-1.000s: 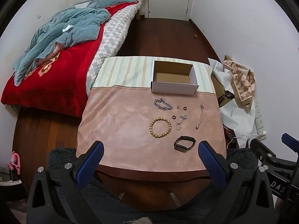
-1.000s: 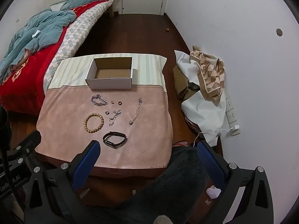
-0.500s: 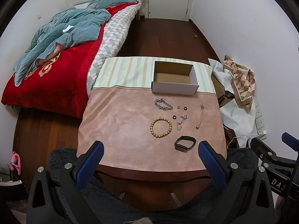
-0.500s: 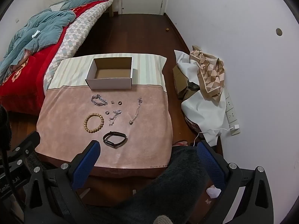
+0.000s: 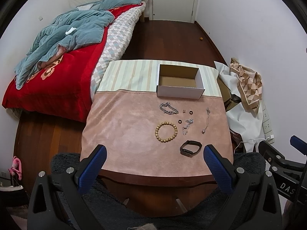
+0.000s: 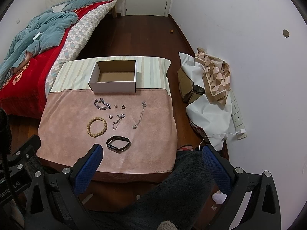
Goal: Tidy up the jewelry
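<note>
An open, empty white cardboard box [image 5: 180, 82] [image 6: 114, 81] stands at the far side of a small table with a pink cloth [image 5: 124, 126] [image 6: 67, 115]. In front of it lie a silver chain bracelet [image 5: 167, 108] [image 6: 101, 104], a wooden bead bracelet [image 5: 166, 132] [image 6: 96, 127], a black band [image 5: 191, 148] [image 6: 118, 143], a thin necklace [image 5: 206, 120] [image 6: 140, 116], a small chain [image 5: 187, 126] [image 6: 117, 122] and small rings [image 5: 190, 112] [image 6: 123, 106]. My left gripper [image 5: 153, 152] and right gripper [image 6: 151, 151] are both open and empty, held back above the table's near edge.
A bed with a red cover and a blue blanket [image 5: 63, 44] [image 6: 34, 38] stands on the left. A pile of cloth and boxes [image 5: 243, 92] [image 6: 209, 88] lies against the right wall. A dark fuzzy rug [image 5: 63, 157] [image 6: 172, 191] lies below the near edge. The floor is dark wood.
</note>
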Demonstrator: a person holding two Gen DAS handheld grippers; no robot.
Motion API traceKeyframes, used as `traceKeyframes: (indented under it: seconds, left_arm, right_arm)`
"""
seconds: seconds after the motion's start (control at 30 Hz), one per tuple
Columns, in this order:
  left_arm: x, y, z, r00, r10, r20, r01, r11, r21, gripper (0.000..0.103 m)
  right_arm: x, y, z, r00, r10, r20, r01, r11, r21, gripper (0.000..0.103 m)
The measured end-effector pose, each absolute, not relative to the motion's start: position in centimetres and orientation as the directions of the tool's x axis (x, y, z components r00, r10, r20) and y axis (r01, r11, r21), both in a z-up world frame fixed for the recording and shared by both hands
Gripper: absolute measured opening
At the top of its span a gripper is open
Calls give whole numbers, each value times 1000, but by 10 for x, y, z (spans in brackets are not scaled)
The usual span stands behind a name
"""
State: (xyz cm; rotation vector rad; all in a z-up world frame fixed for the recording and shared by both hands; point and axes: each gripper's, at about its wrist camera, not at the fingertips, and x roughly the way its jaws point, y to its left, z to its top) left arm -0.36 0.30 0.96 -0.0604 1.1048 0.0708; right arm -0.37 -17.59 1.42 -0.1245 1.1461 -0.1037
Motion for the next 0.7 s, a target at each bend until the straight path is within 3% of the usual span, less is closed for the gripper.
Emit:
traceKeyframes:
  seconds: [0.7]
  left_arm:
    - [-3, 4, 13, 458, 33, -888, -90, 996, -9, 103]
  right_arm:
    - [-3, -176, 28, 438, -145, -887, 20, 988, -152, 103]
